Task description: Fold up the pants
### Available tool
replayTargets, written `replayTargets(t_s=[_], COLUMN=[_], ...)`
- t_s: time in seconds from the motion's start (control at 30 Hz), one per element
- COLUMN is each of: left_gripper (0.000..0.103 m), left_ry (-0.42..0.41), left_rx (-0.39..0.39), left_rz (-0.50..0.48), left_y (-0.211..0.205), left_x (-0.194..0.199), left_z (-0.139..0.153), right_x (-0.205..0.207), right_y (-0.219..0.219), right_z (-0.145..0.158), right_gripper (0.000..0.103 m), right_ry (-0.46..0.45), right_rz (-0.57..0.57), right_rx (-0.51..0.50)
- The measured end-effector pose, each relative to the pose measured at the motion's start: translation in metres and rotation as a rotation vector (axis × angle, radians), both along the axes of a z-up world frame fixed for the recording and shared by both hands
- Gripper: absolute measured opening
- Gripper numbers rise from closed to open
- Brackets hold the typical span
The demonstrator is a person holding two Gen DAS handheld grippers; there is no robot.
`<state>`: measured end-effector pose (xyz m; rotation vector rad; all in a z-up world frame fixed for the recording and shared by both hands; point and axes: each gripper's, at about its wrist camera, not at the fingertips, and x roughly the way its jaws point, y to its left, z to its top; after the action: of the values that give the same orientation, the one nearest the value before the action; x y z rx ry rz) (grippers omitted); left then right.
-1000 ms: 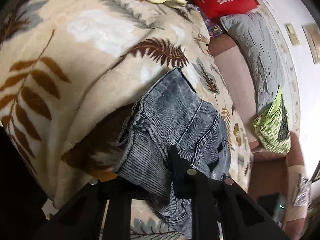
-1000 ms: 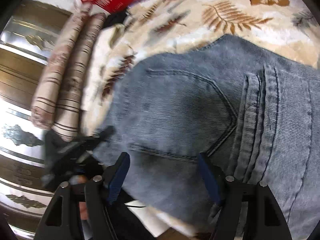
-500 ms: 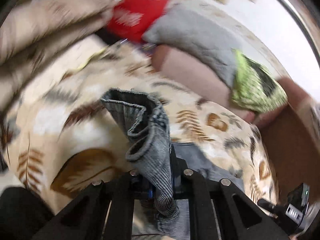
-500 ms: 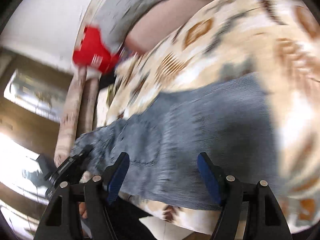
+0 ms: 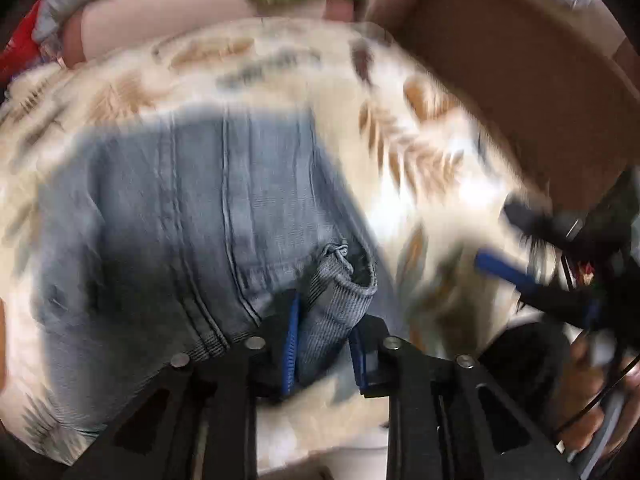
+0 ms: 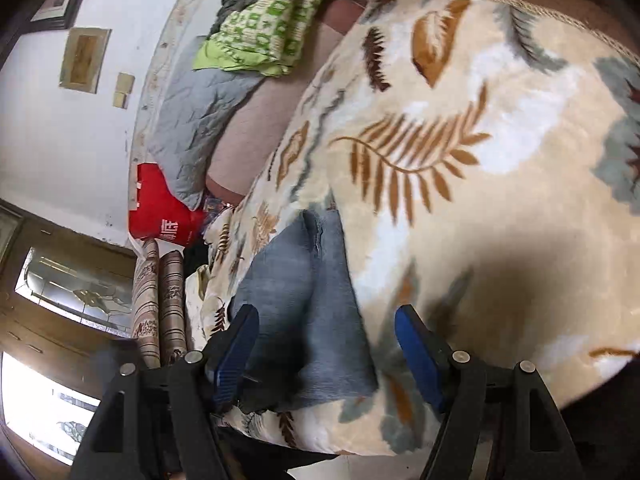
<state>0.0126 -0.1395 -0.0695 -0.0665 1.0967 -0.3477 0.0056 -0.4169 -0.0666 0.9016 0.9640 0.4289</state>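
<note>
The pants are grey-blue jeans (image 5: 168, 216) lying on a cream leaf-print blanket (image 5: 420, 152). My left gripper (image 5: 326, 344) is shut on a bunched edge of the jeans (image 5: 340, 292), low over the blanket; this view is blurred. In the right wrist view the jeans (image 6: 304, 312) lie folded at the lower left of the blanket (image 6: 480, 160). My right gripper (image 6: 326, 356) is open and empty, its fingers on either side of the jeans' near right edge. It also shows blurred at the right of the left wrist view (image 5: 532, 264).
A green patterned cloth (image 6: 264, 20), a grey quilted pillow (image 6: 196, 120) and a red bag (image 6: 160, 216) lie along the far wall. Two rolled striped mats (image 6: 160, 304) stand by a wooden cabinet (image 6: 60, 320) at left. A brown surface (image 5: 520, 72) borders the blanket.
My left gripper has swung the held jeans edge over and down across the rest of the jeans. My right gripper has pulled off the jeans to their edge, still open.
</note>
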Motion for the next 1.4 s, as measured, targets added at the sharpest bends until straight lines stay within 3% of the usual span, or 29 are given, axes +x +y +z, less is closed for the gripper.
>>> replayTargets(t_s=[0.1,0.13,0.2,0.27,0.33,0.43,0.5,0.7,0.77,0.8,0.83,0.93,1.1,1.2,1.27,1.37,1.4], left_gripper=[0.044,0.055,0.074,0.079,0.079,0.079,0.079,0.080,0.080,0.080,0.080,0.080,0.080,0.080,0.080,0.082,0.082], left_ry=[-0.043,-0.091,-0.219,-0.316,-0.346,-0.260,-0.224,-0.141,-0.146,-0.147,-0.144,-0.138,-0.164,-0.233,-0.209,-0.160,-0.163], left_rx=[-0.086,-0.132,-0.166,-0.170,-0.122,-0.061,-0.060,-0.022,-0.016,-0.015,-0.014,-0.026,-0.045,-0.044,0.046,0.079,0.075], left_rz=[-0.035,-0.018,0.070,0.175,0.287,0.384,0.395,0.354,0.357,0.354,0.351,0.348,0.355,0.336,0.311,0.305,0.305], left_y=[0.019,0.036,0.068,0.102,0.130,0.162,0.172,0.160,0.159,0.158,0.157,0.159,0.160,0.155,0.145,0.143,0.144], left_x=[-0.013,-0.023,-0.039,-0.048,-0.043,-0.026,-0.027,-0.019,-0.020,-0.022,-0.021,-0.020,-0.025,-0.030,-0.027,-0.022,-0.022], left_z=[0.023,0.040,0.059,0.074,0.076,0.053,0.039,-0.001,-0.008,-0.012,-0.014,-0.016,-0.001,0.013,0.003,-0.020,-0.021], right_x=[-0.002,-0.003,-0.003,-0.004,-0.003,0.005,0.005,-0.003,-0.003,0.000,0.001,0.002,-0.015,-0.010,-0.009,-0.015,-0.018], right_y=[0.004,0.008,0.019,0.035,0.053,0.079,0.086,0.090,0.097,0.100,0.104,0.105,0.112,0.112,0.116,0.107,0.102], right_z=[0.004,0.006,0.012,0.015,0.014,-0.001,-0.011,-0.013,-0.020,-0.022,-0.025,-0.025,0.023,0.007,-0.012,0.002,0.007], right_gripper=[0.074,0.074,0.074,0.074,0.074,0.074,0.074,0.072,0.053,0.034,0.023,0.009,0.008,0.008,0.009,0.021,0.031], right_ry=[-0.006,-0.007,-0.017,-0.023,-0.012,0.079,0.142,0.191,0.205,0.210,0.210,0.192,0.034,0.058,0.082,0.063,0.063], right_rz=[0.013,0.021,0.049,0.096,0.156,0.170,0.146,0.093,0.110,0.123,0.126,0.122,0.116,0.116,0.148,0.111,0.084], right_rx=[-0.009,-0.009,0.019,0.059,0.101,0.022,-0.002,-0.068,-0.131,-0.156,-0.199,-0.243,-0.385,-0.465,-0.488,-0.447,-0.435])
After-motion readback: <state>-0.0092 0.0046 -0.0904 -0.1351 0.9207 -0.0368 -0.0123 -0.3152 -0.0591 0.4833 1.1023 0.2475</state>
